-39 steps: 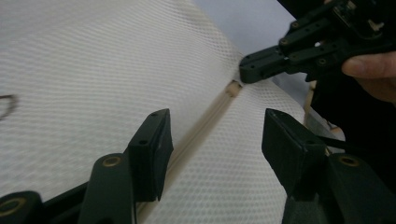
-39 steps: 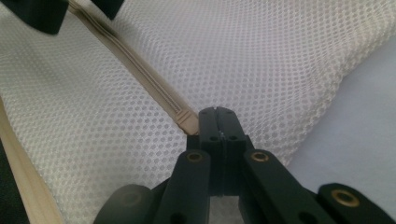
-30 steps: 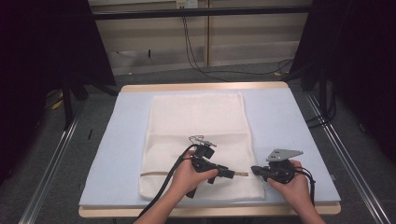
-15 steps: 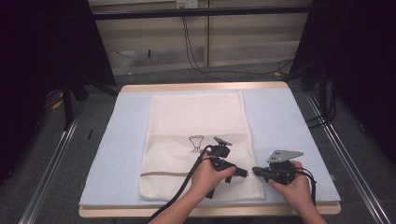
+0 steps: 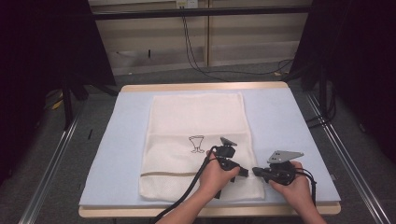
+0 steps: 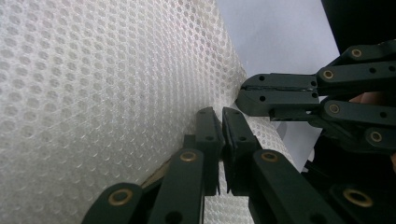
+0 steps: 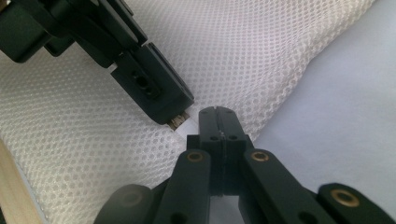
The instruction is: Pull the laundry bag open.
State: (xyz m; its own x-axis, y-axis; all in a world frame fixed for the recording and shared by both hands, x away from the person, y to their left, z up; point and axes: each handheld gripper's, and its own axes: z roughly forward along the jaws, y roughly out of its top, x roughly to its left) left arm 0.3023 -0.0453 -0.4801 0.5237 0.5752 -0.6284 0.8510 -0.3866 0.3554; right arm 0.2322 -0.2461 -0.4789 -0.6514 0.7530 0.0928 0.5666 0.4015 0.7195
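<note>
Both grippers, left (image 5: pixel 243 171) and right (image 5: pixel 256 171), pinch the mesh bag's (image 5: pixel 196 121) right edge.

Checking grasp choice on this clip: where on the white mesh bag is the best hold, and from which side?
Probably its right side edge near the front, approached from the right: the mesh bag lies flat, so only edges offer a lip. Both the left gripper and right gripper pinch there.

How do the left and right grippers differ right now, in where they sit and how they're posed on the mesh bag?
The left gripper lies over the mesh bag, reaching toward its right edge; the right gripper comes in from the blue mat beside that edge. The left's grey plate sits farther up the table than the right's. Both have fingers closed at the same stretch of edge, tips nearly meeting.
</note>
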